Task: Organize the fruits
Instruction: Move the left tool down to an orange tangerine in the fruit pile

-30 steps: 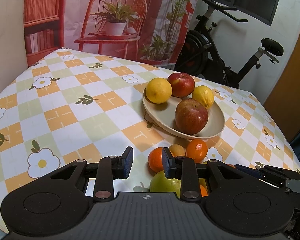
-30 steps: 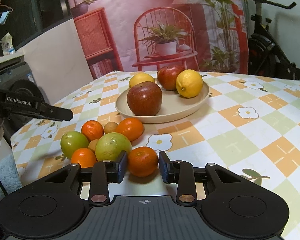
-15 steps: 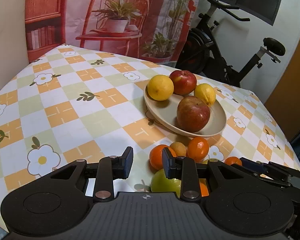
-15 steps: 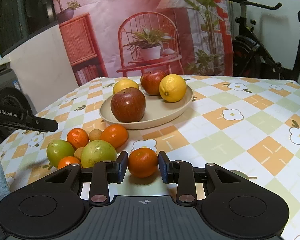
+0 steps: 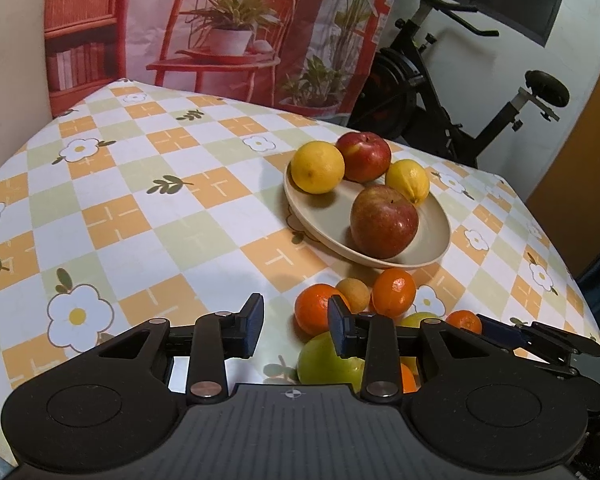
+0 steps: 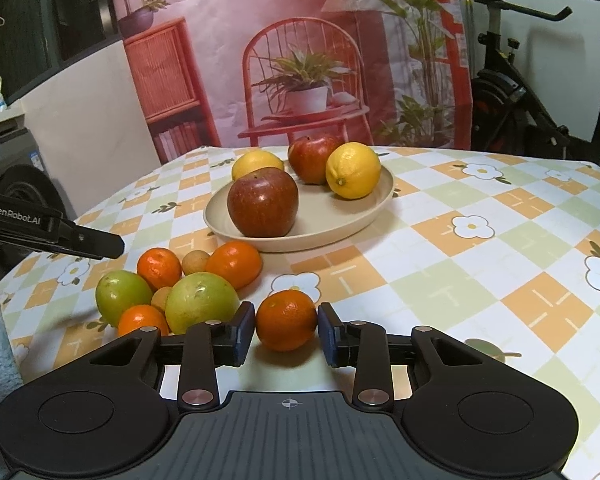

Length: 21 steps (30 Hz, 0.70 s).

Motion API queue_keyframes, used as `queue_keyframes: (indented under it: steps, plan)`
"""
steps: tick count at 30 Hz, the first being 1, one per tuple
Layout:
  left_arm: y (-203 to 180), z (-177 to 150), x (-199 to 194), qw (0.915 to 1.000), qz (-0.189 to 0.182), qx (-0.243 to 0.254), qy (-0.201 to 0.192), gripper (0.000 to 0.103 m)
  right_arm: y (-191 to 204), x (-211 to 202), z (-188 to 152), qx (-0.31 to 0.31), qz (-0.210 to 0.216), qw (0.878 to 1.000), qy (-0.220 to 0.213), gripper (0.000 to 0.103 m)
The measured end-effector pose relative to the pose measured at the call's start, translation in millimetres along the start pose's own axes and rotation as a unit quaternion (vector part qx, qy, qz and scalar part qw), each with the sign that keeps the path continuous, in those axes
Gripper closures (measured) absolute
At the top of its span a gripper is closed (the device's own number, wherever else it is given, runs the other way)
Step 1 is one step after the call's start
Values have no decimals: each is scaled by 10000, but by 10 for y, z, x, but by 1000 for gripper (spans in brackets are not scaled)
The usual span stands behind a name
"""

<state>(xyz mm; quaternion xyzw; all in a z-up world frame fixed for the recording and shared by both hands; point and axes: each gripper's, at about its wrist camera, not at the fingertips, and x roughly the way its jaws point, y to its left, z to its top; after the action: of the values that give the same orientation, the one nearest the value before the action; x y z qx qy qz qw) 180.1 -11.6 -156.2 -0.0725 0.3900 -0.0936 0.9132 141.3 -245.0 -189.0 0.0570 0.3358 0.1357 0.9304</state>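
Observation:
A beige plate (image 5: pixel 436 240) holds two red apples (image 5: pixel 384 222) and two yellow lemons (image 5: pixel 318 167). In front of it a loose pile lies on the cloth: mandarins (image 5: pixel 394 292), green fruits (image 6: pixel 202 304) and small brown fruits (image 5: pixel 354 294). My left gripper (image 5: pixel 295 314) hovers just left of the pile. Its jaws are opening and only tablecloth shows between them. My right gripper (image 6: pixel 287 322) is shut on a mandarin (image 6: pixel 286 318) at the pile's right edge, low over the cloth. The plate (image 6: pixel 340 220) lies beyond it.
The table wears a checked flower cloth (image 5: pixel 140 208). A printed backdrop (image 6: pixel 300 60) hangs behind, and an exercise bike (image 5: pixel 460 100) stands at the back right. The table's edges fall away at left and right. Bare cloth spreads left of the plate.
The left jaws have parted slightly. Both views have tilted a little, and the mandarin has stayed fixed between the right fingers while the other fruit shifted in view.

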Motion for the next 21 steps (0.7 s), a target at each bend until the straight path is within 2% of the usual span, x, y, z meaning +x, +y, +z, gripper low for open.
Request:
queue_keyframes:
  steps: [21]
  plan:
    - [-50, 156, 349, 9982, -310, -157, 489, 62, -9, -8, 5, 7, 10, 10000, 5, 72]
